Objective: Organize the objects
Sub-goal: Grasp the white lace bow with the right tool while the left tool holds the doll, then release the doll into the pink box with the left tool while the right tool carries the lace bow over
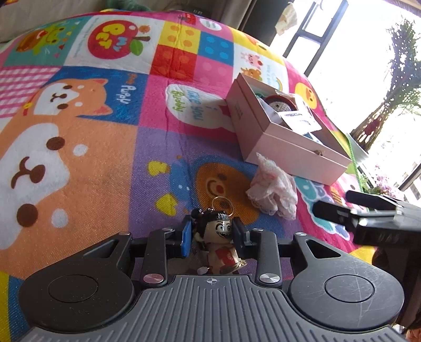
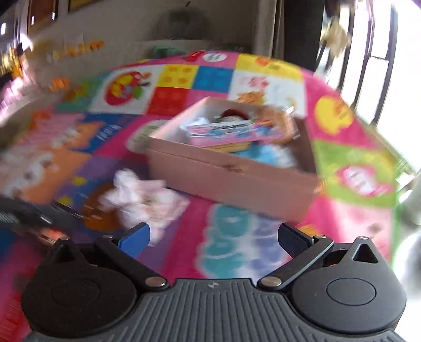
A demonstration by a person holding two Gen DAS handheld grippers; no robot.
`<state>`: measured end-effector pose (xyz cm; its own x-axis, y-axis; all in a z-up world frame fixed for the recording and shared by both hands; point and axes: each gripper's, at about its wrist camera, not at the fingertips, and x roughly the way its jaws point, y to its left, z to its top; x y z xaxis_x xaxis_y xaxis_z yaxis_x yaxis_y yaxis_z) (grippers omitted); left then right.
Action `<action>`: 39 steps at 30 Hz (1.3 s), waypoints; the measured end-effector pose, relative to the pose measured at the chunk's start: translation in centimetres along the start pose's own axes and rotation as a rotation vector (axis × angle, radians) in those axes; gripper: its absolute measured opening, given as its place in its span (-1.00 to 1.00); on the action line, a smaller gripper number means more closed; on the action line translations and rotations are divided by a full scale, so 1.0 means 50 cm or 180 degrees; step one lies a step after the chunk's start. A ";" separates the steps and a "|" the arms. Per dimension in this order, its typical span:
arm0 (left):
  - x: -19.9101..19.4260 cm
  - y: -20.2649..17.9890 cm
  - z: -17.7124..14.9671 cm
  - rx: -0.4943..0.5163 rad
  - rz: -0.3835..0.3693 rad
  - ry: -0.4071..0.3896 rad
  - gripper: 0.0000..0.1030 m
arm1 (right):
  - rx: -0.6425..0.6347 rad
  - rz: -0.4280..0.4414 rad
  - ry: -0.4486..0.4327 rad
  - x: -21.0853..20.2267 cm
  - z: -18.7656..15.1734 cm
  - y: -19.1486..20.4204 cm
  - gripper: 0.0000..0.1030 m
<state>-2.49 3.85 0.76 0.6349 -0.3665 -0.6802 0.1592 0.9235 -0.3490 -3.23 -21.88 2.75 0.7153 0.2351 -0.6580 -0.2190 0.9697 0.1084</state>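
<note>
My left gripper (image 1: 211, 232) is shut on a small doll keychain (image 1: 221, 236) with black hair, a grinning face and a gold ring, held just above the colourful play mat (image 1: 105, 157). A crumpled pink-white cloth (image 1: 273, 188) lies on the mat ahead, next to an open pink box (image 1: 284, 142) that holds a crocheted toy and cards. In the blurred right wrist view, my right gripper (image 2: 214, 235) is open and empty, with the cloth (image 2: 144, 196) ahead on the left and the box (image 2: 231, 179) ahead. The right gripper also shows in the left wrist view (image 1: 339, 207).
The patchwork mat (image 2: 236, 250) covers the floor. A beige sofa (image 1: 39, 15) stands behind it. A window frame (image 1: 313, 34) and plants (image 1: 389, 105) are at the right. The left gripper's body (image 2: 26, 213) shows at the left edge of the right wrist view.
</note>
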 end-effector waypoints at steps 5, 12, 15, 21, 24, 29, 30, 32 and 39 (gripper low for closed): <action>-0.005 -0.005 -0.007 0.0059 0.0022 -0.0014 -0.31 | 0.0270 0.0240 0.0079 0.071 0.032 0.045 1.00; -0.014 -0.004 -0.016 0.0105 0.0004 -0.0011 -0.31 | -0.0026 0.0132 0.0253 0.123 0.039 0.103 0.02; -0.015 -0.008 -0.018 0.0158 0.0021 -0.0018 -0.31 | -0.0113 0.0076 0.0217 0.095 0.036 0.092 -0.22; -0.023 -0.006 -0.003 0.0019 -0.0114 0.0004 -0.32 | -0.0082 -0.0084 -0.0014 -0.004 0.032 0.026 -0.28; -0.035 -0.019 0.035 -0.0009 -0.0343 -0.0099 -0.32 | 0.0042 -0.0158 -0.0232 -0.060 0.040 -0.018 -0.28; -0.018 -0.083 0.162 0.0156 -0.0515 -0.0411 -0.32 | 0.0309 -0.0263 -0.0539 -0.113 0.055 -0.091 -0.28; -0.003 -0.098 0.195 0.0186 -0.0534 -0.0465 -0.32 | 0.0329 -0.0283 -0.0578 -0.116 0.056 -0.101 -0.28; 0.039 -0.120 0.262 0.0121 -0.0591 -0.0512 -0.32 | 0.0352 -0.0327 -0.0624 -0.117 0.056 -0.116 -0.28; 0.266 -0.163 0.420 -0.0046 -0.0465 -0.0347 -0.34 | 0.0459 -0.0341 -0.0613 -0.101 0.044 -0.147 -0.28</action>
<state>20.53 -6.18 8.09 0.6841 -0.4815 -0.5478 0.2454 0.8593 -0.4488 -3.75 -30.03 6.91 0.8455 0.1255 -0.5191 -0.0481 0.9860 0.1599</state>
